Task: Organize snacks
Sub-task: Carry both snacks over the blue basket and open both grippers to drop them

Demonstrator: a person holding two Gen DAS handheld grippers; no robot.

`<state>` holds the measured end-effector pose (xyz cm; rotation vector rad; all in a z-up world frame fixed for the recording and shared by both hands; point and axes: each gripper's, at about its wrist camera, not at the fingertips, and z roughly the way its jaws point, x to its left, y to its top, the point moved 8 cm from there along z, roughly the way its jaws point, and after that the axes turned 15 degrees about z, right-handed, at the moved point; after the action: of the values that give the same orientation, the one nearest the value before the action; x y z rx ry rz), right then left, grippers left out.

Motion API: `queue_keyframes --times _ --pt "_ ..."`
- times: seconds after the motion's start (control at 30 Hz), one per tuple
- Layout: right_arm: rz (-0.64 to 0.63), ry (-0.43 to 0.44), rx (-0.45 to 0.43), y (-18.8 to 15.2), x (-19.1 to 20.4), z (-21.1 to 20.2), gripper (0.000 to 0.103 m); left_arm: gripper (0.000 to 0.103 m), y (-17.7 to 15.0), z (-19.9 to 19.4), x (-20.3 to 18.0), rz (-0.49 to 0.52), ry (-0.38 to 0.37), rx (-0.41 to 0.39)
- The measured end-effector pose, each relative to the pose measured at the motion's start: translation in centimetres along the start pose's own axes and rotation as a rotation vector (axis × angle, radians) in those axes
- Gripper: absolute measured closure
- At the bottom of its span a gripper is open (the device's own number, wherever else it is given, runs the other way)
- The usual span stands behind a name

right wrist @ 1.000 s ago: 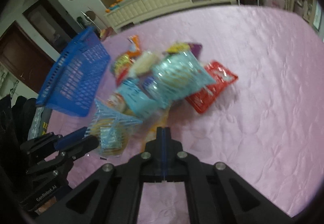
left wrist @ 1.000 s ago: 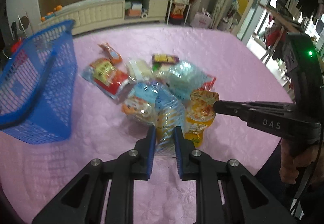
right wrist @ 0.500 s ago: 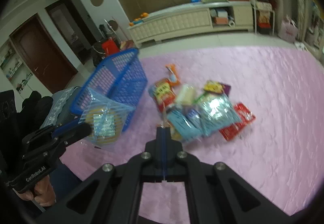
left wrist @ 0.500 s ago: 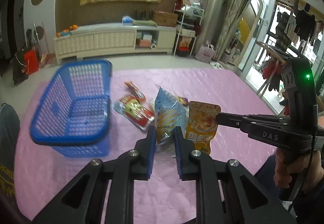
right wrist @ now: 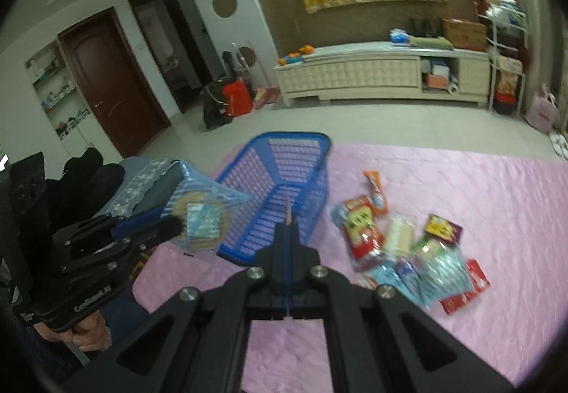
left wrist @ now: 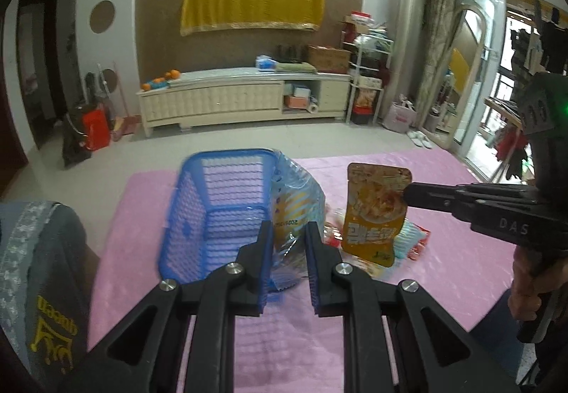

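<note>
We have both packets lifted clear of the pink tablecloth (right wrist: 461,201). The left gripper (left wrist: 289,244) is clamped on the low corner of a clear blue striped bag (left wrist: 296,201), which hangs beside the basket's right wall. The right gripper (right wrist: 288,226) is pinched tight on one edge of an orange pouch (left wrist: 374,212), which dangles free at about 2 o'clock from the left claw. The blue basket (right wrist: 284,187) sits open at 11 o'clock from the remaining heap of snacks (right wrist: 401,247).

Risks as we judge them:
- Both grips sit on thin film at an edge, so a quick swing could let either packet slide out short of the basket.
- The bag is crinkly and wide, and may catch the basket rim and tip the light basket.
- The two packets hang near each other, and could collide if both claws go in together.
- A release too high may bounce a packet out.
</note>
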<state>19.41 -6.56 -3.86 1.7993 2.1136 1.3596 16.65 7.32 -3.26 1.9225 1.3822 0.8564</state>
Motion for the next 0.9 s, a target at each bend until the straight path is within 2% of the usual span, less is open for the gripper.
queue_keyframes --times 0.27,0.43,0.6,0.77,0.83,0.9 --pt "-0.051 0.045 0.012 2.0 4.2 3.6 0.101 0.087 -0.4 0.9 4.3 0.004 0.056 0.035" --pt "-0.06 0.038 0.047 2.0 5.4 6.7 0.101 0.087 -1.5 3.9 6.4 -0.001 0.028 0.074" --pt "-0.022 0.003 0.105 0.9 4.4 10.3 0.101 0.087 -3.3 7.6 7.5 0.003 0.004 0.135" --pt "0.007 -0.057 0.176 -0.9 2.7 13.4 0.101 0.088 -4.6 9.6 7.1 0.03 -0.028 0.187" --pt "-0.002 -0.078 0.204 -1.7 2.4 14.3 0.101 0.092 -5.6 10.4 6.9 0.05 -0.015 0.226" --pt "0.004 -0.074 0.221 -2.1 2.3 14.7 0.101 0.093 -6.1 11.1 6.7 0.038 -0.037 0.248"
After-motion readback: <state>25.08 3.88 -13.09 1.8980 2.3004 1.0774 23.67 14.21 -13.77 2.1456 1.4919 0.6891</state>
